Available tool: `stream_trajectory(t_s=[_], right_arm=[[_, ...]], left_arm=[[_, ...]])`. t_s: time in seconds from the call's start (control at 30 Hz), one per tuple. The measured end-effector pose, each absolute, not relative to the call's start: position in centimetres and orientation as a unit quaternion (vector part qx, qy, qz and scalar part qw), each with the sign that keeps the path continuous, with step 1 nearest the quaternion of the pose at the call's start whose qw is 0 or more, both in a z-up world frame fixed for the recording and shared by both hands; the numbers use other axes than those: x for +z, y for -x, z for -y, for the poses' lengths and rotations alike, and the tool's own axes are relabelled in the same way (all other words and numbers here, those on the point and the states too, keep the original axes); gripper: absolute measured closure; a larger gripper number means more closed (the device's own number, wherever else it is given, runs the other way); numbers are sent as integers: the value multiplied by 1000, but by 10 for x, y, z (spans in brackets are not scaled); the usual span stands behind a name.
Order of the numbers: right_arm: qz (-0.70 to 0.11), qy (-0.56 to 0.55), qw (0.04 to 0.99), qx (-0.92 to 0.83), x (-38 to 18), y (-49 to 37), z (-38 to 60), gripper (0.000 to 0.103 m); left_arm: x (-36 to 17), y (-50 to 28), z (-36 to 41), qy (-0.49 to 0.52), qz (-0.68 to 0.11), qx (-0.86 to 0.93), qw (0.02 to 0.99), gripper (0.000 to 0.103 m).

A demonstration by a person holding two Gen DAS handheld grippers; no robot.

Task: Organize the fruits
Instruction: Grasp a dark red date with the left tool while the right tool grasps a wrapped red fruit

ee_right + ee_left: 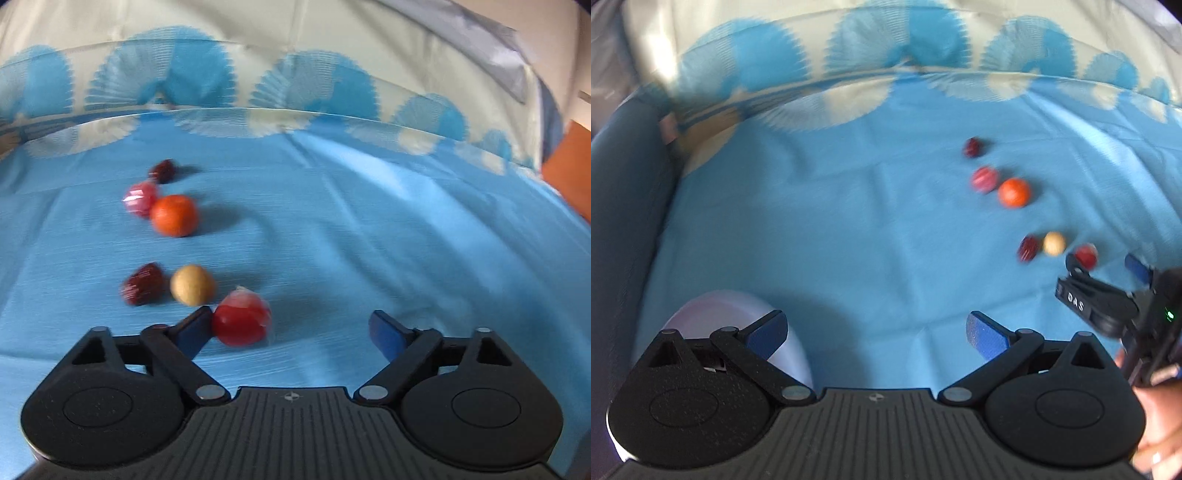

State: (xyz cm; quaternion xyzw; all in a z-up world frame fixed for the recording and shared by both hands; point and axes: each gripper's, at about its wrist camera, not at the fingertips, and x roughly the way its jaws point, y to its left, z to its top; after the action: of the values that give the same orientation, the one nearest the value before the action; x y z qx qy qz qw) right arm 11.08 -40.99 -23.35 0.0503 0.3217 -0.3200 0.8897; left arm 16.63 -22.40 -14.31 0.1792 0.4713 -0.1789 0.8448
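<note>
Fingers [192, 332] beside glossy round red fruit [242, 323].

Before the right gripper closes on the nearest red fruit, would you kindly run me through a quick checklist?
1. Right gripper open: ok.
2. Red fruit between the fingers: not ok; it sits hard against the left finger, off centre.
3. Beige fruit clear of the grasp: cannot tell; it lies close beside that finger.
4. Left gripper open and empty: ok.
5. Bowl within reach: ok, beside the left gripper.
6. Sharp view: not ok, blurred.
</note>
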Motion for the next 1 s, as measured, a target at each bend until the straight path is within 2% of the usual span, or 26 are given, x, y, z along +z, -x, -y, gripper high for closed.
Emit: stream_trajectory(t_s=[0.1,0.17,0.3,0.47,0.63,0.77,0.83,0.9,0.97,1.0], right_arm=[[-316,-119,881,-331,-233,-102,435,29],[-316,-110,881,-335,-233,-101,434,38],[-313,-110,880,-338,-233,-104,439,41],[-311,-141,873,-349,-231,-99,457,52],[-313,-140,874,-345,-231,-98,460,53],[-306,-146,872,-353,-229,-100,468,53],[-308,-151,870,-355,-230,-102,476,53],[-308,-154,870,-354,-230,-101,477,53],[-312,-139,871,-354,-231,-104,474,52],[-312,-138,871,-354,-231,-104,475,52]], left_arm=[[-163,-181,264,-191,-459,-237,835,0],[-177,-186,287,-204,-457,-274,821,0],[-203,-188,322,-229,-462,-338,787,0],[-220,-192,335,-224,-467,-362,775,1],[-223,-193,335,-242,-456,-401,757,2],[-228,-183,341,-301,-424,-431,737,9],[-232,-178,346,-324,-410,-444,728,19],[-234,-175,350,-326,-410,-451,723,23],[-234,-176,353,-313,-413,-462,719,37],[-233,-176,354,-305,-419,-469,715,50]])
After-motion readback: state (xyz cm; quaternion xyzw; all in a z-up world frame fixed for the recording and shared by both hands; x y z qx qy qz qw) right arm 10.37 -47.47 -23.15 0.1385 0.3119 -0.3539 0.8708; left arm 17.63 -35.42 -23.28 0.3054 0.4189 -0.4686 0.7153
